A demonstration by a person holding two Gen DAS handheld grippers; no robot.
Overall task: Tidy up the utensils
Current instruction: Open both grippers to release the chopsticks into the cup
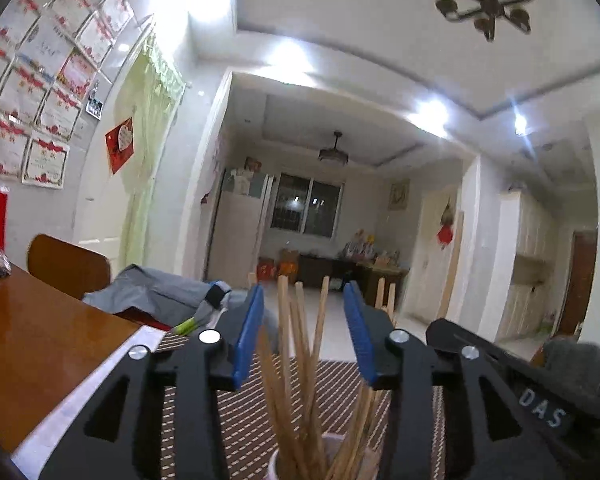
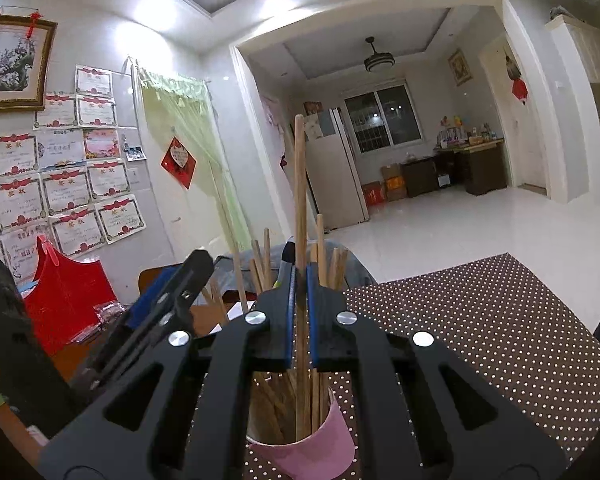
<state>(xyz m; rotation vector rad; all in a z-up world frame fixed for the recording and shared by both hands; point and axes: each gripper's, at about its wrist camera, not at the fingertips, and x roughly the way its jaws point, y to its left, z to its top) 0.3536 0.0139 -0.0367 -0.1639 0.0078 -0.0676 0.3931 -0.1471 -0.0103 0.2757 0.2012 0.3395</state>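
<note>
Room: I see a white-tiled floor [image 2: 440, 220] running through a wide opening to a far room with a dark window [image 2: 382, 120] and a fridge [image 2: 336, 168]. Left wall carries rows of red-trimmed certificates [image 2: 72, 184] and a framed picture [image 2: 12, 64]; a pale green curtain [image 2: 180, 152] hangs beside them.

Surface: brown wooden desk [image 1: 40, 344], glossy, with a dark placemat [image 2: 500, 320] dotted white laid over its right part. A chair back [image 1: 68, 264] stands at the far edge with grey cloth [image 1: 160, 292] just beside it. A red paper bag [image 2: 68, 296] sits on the desk toward the wall.

Pink cup [image 2: 308, 444] stands upright on the placemat, directly under both tongs. It holds a bundle of wooden chopsticks [image 1: 300, 360], long axes near vertical, tips fanning upward and outward.

Right tongs [image 2: 300, 312]: blue pads drawn narrow, clamped on a single chopstick [image 2: 299, 184]. That stick is upright, its lower end inside the cup, its top rising well above the others.

Left tongs [image 1: 304, 336]: pads spread wide, straddling the bundle, touching none that I can see.
</note>
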